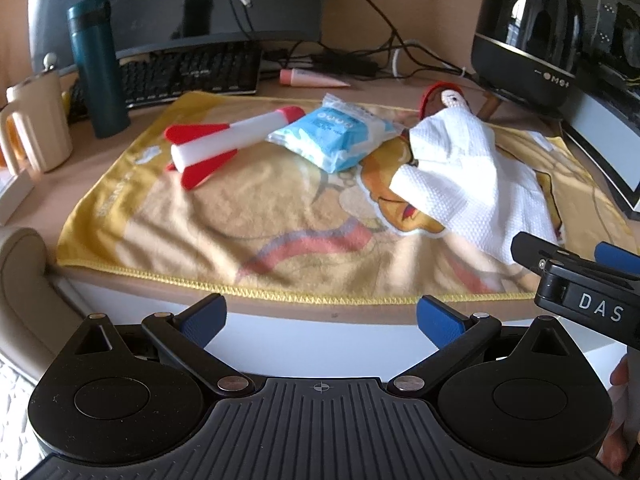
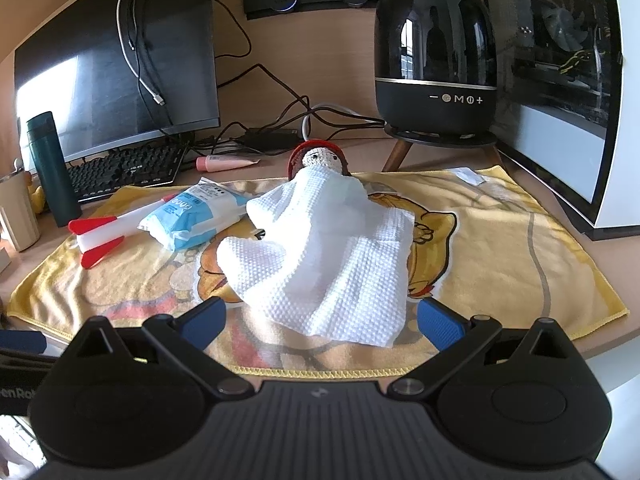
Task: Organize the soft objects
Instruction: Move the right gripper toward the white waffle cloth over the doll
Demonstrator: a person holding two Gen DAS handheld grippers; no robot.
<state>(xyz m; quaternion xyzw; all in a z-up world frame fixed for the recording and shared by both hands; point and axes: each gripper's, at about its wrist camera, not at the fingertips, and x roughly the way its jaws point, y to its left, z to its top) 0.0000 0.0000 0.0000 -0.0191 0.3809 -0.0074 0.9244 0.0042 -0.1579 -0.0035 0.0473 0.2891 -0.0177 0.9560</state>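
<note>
Both claws sit at the near edge of the yellow towel (image 2: 520,248): my right gripper (image 2: 320,316) is spread wide, empty, with the white cloth (image 2: 320,248) just ahead between its blue pads (image 2: 440,322); my left gripper (image 1: 320,316) is equally wide, holding nothing, short of the towel's hem. On the towel, the cloth drapes over a crocheted doll (image 2: 320,158), whose head pokes out at the towel's far edge, body running toward me. Left of the doll lies the blue tissue pack (image 2: 192,216), and touching it the foam rocket (image 1: 228,136), fins nearer me, its long axis slanting, nose toward the far edge.
</note>
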